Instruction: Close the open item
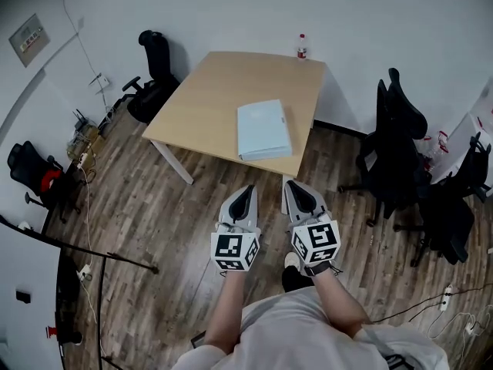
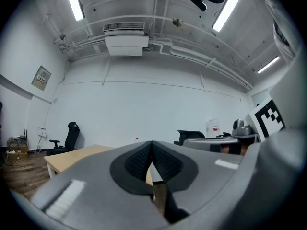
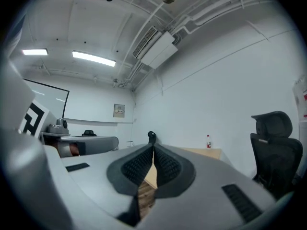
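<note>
Far left, black office chair [image 1: 156, 74] by the wall. Left gripper [image 1: 247, 190] is held over the wood floor [image 1: 146, 206], near side of the table, apart from it; jaws pressed together at the tips, nothing between. Wooden table [image 1: 208, 99] sits centre. Light-blue flat item [image 1: 263, 129] lies on its near-right part, close to the near edge; can't tell if it's open. Small bottle [image 1: 302, 47] stands at the far edge. Right gripper [image 1: 293, 186] is just beside the left one, jaws together, empty. Black chairs [image 1: 397, 145] stand right.
</note>
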{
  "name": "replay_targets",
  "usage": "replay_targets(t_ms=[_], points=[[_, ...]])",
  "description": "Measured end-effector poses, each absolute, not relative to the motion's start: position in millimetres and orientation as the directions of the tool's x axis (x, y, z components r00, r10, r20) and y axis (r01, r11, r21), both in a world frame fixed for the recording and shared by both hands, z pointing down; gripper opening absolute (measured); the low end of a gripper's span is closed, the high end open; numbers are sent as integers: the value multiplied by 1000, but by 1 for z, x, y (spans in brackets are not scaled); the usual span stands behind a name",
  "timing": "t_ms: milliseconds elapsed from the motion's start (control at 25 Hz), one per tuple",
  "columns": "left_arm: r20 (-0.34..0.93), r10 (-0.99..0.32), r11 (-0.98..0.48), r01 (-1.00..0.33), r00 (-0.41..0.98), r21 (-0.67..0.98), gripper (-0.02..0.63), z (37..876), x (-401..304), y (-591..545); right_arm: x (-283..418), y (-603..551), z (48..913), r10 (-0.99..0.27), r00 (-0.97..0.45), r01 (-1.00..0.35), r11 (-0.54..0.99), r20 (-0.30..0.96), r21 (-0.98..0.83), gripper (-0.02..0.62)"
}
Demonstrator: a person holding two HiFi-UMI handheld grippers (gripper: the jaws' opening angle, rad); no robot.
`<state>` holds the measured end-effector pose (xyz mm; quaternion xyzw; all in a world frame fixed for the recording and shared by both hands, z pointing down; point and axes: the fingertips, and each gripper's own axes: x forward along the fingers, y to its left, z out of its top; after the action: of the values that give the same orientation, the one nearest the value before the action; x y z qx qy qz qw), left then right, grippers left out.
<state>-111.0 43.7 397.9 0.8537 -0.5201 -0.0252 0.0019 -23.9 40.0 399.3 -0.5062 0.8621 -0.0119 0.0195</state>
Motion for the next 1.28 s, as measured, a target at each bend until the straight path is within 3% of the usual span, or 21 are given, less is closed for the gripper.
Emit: replay_targets(t_ms=[440,640,840,1040,1280], points=[[-18,-913,-408,-913,408,6,11,394,-88,-69,22,-76,396,-882,-472,-881,472,-8,-36,14],[7,-914,-406,-914,406,-1,9,412,-73,-99,37,-106,402,-888,-459,-878,455,11,147,14],[55,-921,-389,-920,387,-40,9,435,-67,-116,42,-127,429,-878,-475,-877,478,60,51,14],[53,-937,-347,-937,345,-47,9,435,-83,-140,25,-143,434,-861,-503,-859,508,75,67,14],[48,-919,-392,-918,390,-51,9,435,-80,-178,21,-182,446,-861,-495,-865,501,118,28,14]])
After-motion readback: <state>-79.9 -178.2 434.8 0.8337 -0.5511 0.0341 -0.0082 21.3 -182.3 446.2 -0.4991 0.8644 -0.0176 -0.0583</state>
